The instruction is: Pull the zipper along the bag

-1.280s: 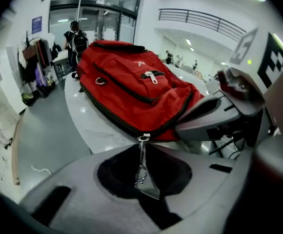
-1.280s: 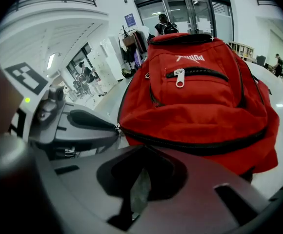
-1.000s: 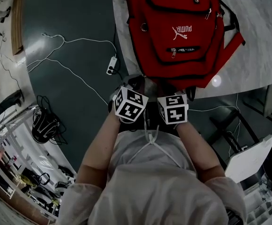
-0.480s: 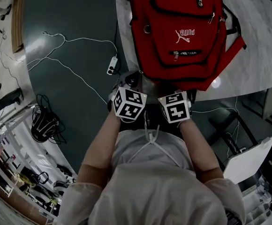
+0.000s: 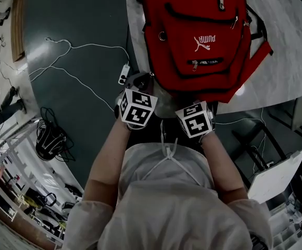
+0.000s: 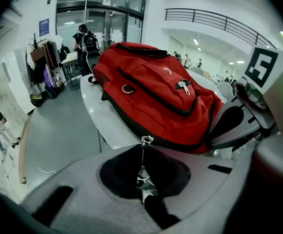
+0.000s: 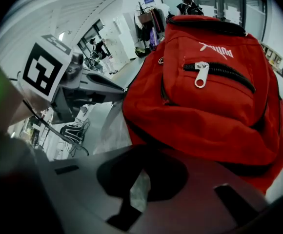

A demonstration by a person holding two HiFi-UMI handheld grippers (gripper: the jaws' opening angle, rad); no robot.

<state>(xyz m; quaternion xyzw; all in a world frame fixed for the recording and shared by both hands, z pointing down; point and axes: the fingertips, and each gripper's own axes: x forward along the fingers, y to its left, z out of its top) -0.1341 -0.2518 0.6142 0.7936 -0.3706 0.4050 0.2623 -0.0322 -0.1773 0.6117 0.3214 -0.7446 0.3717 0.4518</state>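
Pale marbled tabletop is seen above a dark floor, and the red fabric backpack with black zips is laid flat on it, bottom end at the near edge. The left gripper is closed on the thin pull tab hung from the metal zipper slider, so the pull is judged to be only starting. The right gripper is held narrowly apart and empty, just beside the bag's bottom. Bracing the fabric is probably called for next, lest the bag be dragged. Snagging may be met where the track curves. A white power strip and loose white cables are left on the floor, well apart.
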